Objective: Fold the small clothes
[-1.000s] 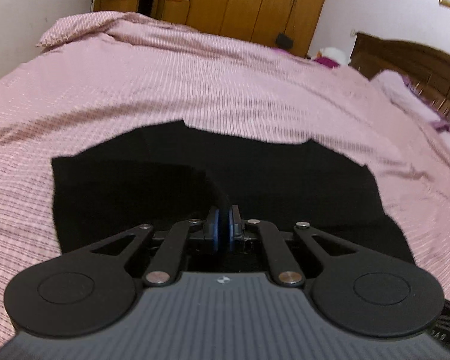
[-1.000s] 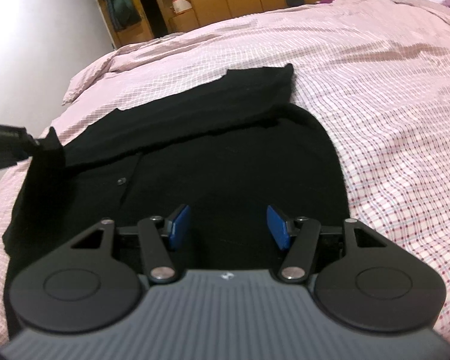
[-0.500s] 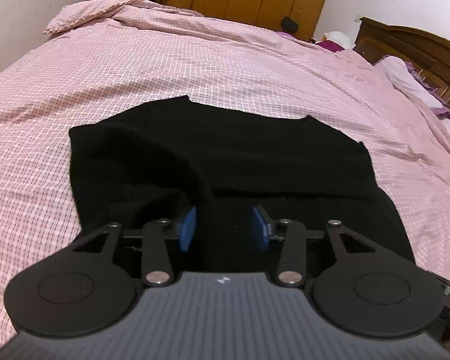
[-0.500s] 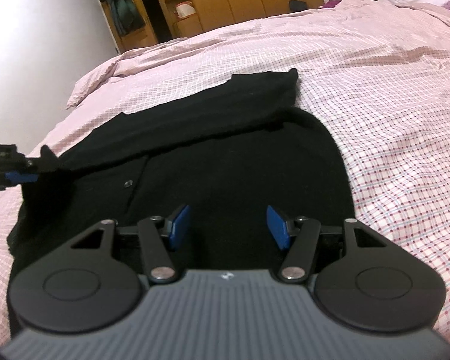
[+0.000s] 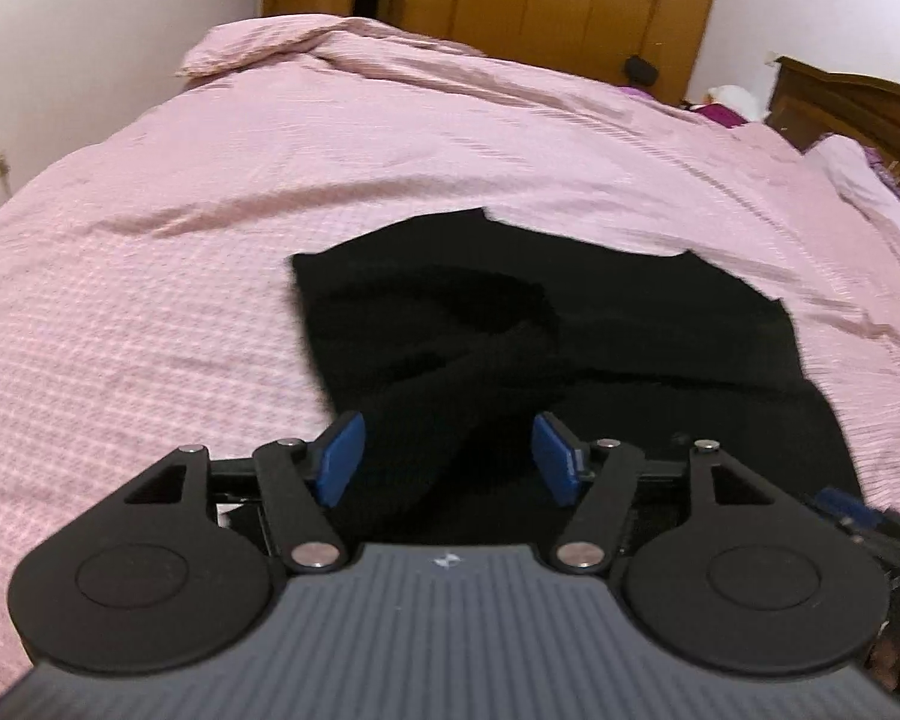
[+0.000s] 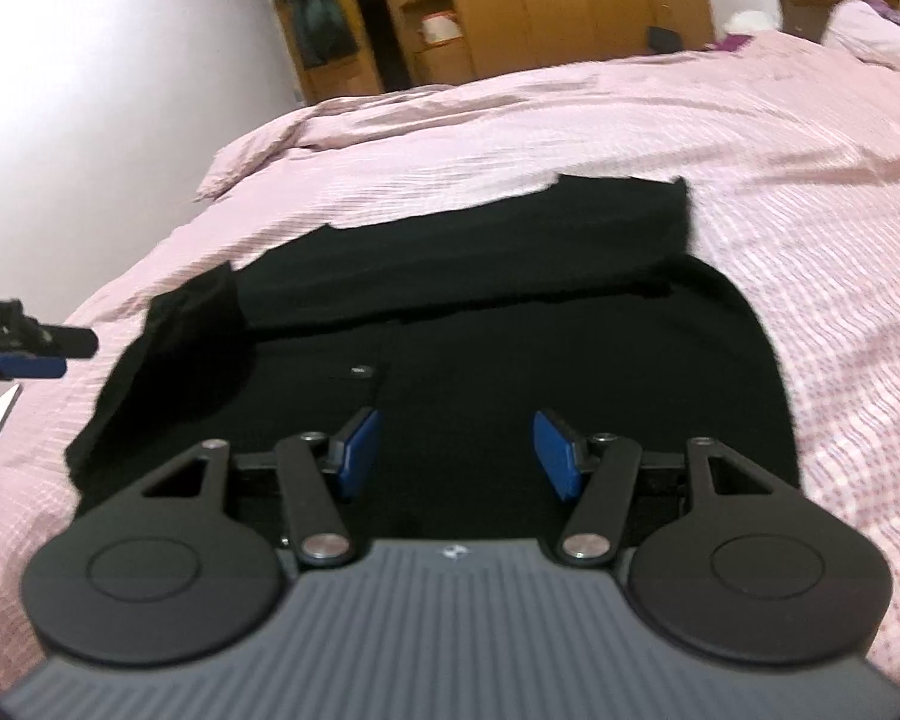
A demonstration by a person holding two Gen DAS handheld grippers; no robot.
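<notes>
Fingers of the left gripper (image 5: 447, 457) and right gripper (image 6: 456, 451) are spread wide, holding nothing. A black garment (image 6: 540, 348) lies on the pink bed (image 5: 390, 168), far edge and left sleeve folded in; folding looks partly done.

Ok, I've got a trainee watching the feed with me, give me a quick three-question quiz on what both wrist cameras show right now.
1. True or false: the left gripper is clamped shut on the black garment.
2. Multiple choice: what does the garment lie on? A) a wooden floor B) a pink checked bedspread C) a glass table
3. Fill in: in the right wrist view, the right gripper has its jaws ____.

Key:
1. False. Its blue pads stand apart, with a raised fold of cloth between them.
2. B
3. open
</notes>
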